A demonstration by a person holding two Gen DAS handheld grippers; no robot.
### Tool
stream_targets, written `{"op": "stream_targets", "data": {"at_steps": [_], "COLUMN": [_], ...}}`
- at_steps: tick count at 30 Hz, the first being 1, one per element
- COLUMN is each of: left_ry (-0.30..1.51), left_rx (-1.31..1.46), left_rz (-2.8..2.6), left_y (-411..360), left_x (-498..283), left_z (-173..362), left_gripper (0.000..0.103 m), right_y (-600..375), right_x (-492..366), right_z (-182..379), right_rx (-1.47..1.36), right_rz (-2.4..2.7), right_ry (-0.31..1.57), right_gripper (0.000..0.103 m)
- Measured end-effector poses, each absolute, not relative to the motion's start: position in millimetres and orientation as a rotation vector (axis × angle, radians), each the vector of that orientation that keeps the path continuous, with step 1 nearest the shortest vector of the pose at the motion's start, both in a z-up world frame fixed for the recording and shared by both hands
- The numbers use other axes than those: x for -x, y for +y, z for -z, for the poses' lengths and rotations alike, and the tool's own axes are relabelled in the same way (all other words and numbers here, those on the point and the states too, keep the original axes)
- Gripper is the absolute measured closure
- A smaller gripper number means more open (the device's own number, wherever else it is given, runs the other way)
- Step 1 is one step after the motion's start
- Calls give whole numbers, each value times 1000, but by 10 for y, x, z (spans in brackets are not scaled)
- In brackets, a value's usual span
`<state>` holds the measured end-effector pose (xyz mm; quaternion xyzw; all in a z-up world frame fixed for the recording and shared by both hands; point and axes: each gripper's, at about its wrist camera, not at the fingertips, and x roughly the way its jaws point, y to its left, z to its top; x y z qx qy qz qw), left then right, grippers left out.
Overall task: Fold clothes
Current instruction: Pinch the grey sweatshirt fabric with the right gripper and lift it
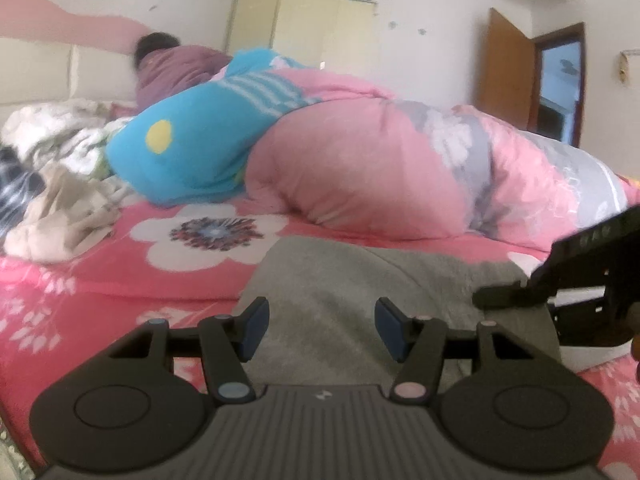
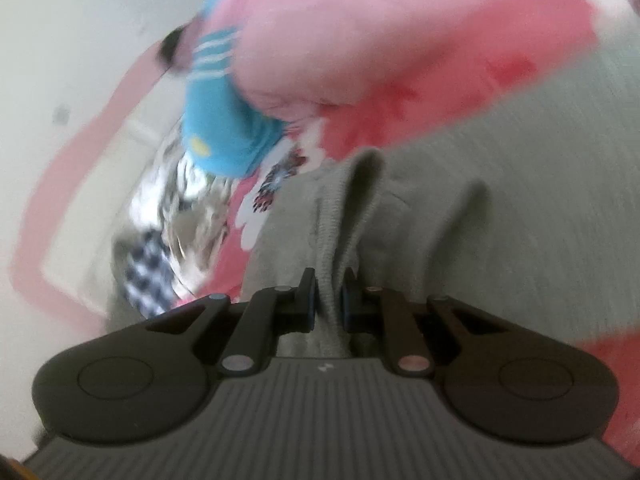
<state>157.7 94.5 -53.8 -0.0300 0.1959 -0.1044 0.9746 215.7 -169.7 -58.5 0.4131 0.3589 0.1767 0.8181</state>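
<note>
Seen first from the left wrist, a flat grey fleece garment [image 1: 340, 292] lies on a bed covered by a pink sheet printed with white flowers [image 1: 120, 272]. The left gripper [image 1: 322, 330] hovers over the garment's near edge with its blue-padded fingers [image 1: 256, 330] well apart and nothing between them. Just right of the garment, the black right gripper [image 1: 504, 296] enters, cut off by the frame edge; its tip rests low at the cloth. Behind the garment sits a puffy pink quilt [image 1: 360, 168], with a bright blue plush blanket bearing a yellow spot [image 1: 180, 156] to its left. Further left is a crumpled heap of pale clothes [image 1: 60, 200], blurred and hard to sort. A person in a mauve top [image 1: 172, 68] lies beyond, mostly hidden.

From the right wrist, everything is smeared by motion and tilted. The right gripper [image 2: 328, 296] is nearly closed, pinching a raised fold of the grey garment [image 2: 348, 208].
</note>
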Motion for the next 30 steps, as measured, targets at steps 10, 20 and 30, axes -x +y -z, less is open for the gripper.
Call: {"op": "stream_targets", "data": {"at_steps": [10,20,30], "left_ry": [458,509,502], "left_rx": [-41,-129,-139], "left_rz": [292,300,290], "left_y": [499,298,279], "left_x": [-1714,-1757,-1735], "left_z": [652,857,872], "left_gripper": [44,44,44], "right_y": [-1937,-2056,-1943], "right_x": [-2179,-2026,-2021], "right_z": [923,682,404], "right_rx": [-994,-832,-594], "right_rz": [-370,-328,-313], "right_ry": [791,740,525], "right_gripper": [93,69,68]}}
